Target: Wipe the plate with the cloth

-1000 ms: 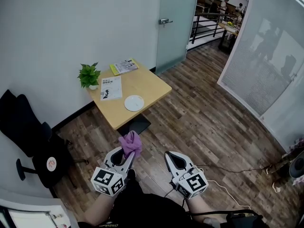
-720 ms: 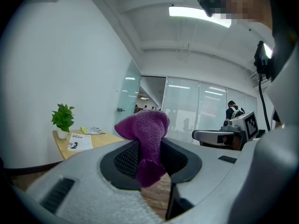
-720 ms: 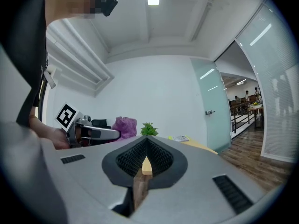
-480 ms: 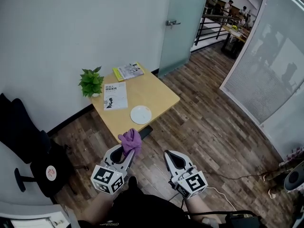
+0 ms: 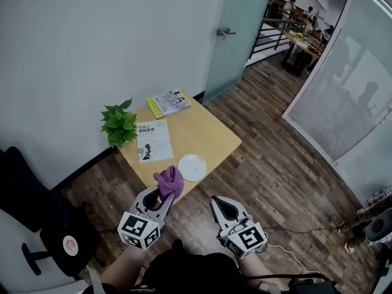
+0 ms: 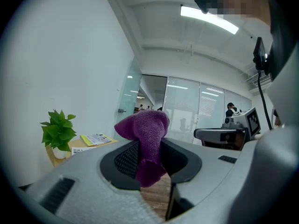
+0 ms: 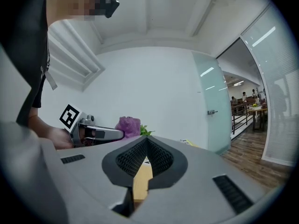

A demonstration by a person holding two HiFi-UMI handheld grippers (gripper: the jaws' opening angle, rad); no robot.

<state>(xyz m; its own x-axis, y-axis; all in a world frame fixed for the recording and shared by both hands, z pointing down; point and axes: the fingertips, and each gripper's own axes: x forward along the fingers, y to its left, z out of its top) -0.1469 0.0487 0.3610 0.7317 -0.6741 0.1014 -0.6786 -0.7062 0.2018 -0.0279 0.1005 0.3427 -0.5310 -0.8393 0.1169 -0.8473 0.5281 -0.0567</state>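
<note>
Purple cloth (image 5: 169, 182) is pinched in L claw (image 5: 164, 196). In the left gripper view the jaws are seen closed on the cloth's lower part, w/ the bunched top standing up above them. R claw (image 5: 222, 206) is held just beside it, jaws pressed together w/ nothing btwn. Both claws are held in the air at the near side of the wooden worktop (image 5: 208, 133), not touching it. White plate (image 5: 192, 167) is set flat by the worktop's near-right edge, nr the near corner, apart from the cloth. White booklet (image 5: 154, 141) is laid twd the left edge. Potted plant (image 5: 120, 124) is stood at the left corner by the wall. Yellow-edged magazine (image 5: 169, 102) is laid at the far corner. Black chair (image 5: 37, 213) is seen on the wood floor (image 5: 275, 164), left of the worktop.
</note>
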